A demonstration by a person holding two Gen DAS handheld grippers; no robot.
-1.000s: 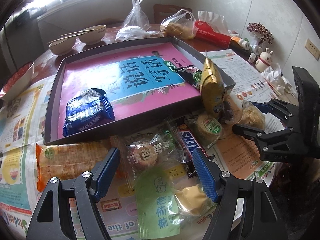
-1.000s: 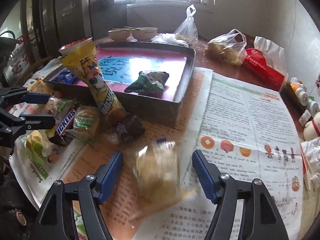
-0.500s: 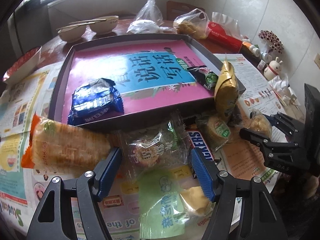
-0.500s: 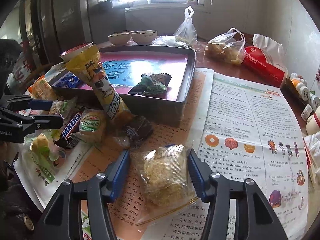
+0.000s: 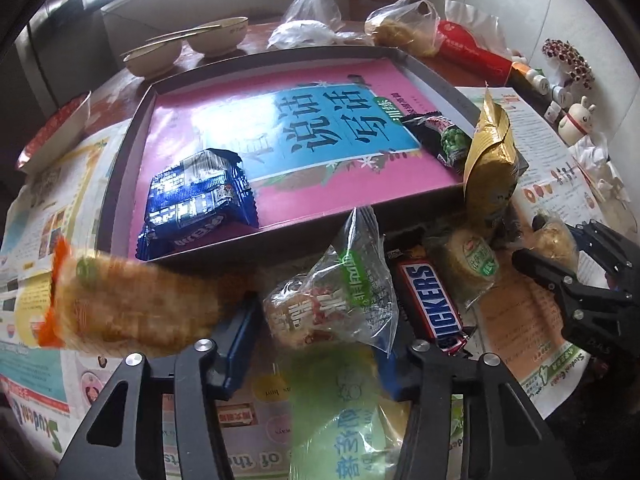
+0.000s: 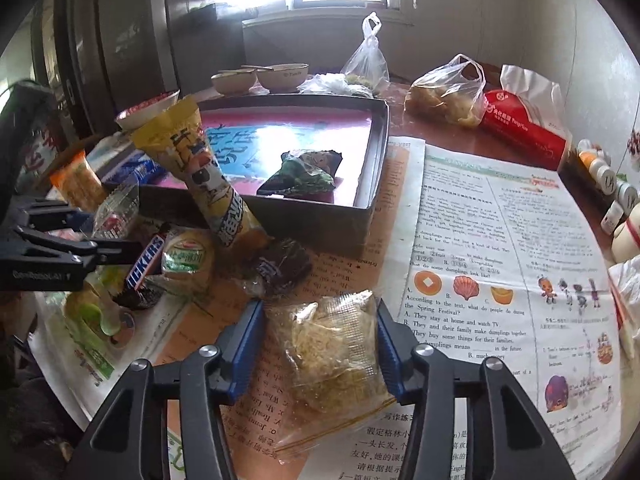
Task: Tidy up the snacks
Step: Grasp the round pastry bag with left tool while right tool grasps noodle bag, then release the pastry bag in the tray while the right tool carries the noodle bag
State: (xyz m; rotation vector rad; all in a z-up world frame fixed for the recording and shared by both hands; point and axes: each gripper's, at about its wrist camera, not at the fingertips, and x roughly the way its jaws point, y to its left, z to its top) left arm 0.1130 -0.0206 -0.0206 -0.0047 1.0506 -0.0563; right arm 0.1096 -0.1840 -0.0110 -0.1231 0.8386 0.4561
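Both jaws closing: left gripper (image 5: pixel 316 344) around clear-wrapped pastry (image 5: pixel 320 300), right gripper (image 6: pixel 320 340) around noodle packet (image 6: pixel 336 344); grip mid-packet, lift gently into tray (image 6: pixel 376 152).

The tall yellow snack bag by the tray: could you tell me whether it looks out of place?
Yes. The yellow snack bag stands tilted, propped against the tray wall outside it, while other packets lie flat.

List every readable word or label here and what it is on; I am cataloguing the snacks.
"SNICKERS": chocolate bar.
"Spring Festival", "dumplings": newspaper sheet.
"Student": newspaper edge, upside down.
Large Chinese title: pink book cover in the tray.
Other wrappers' print is Chinese, too small or blurred.
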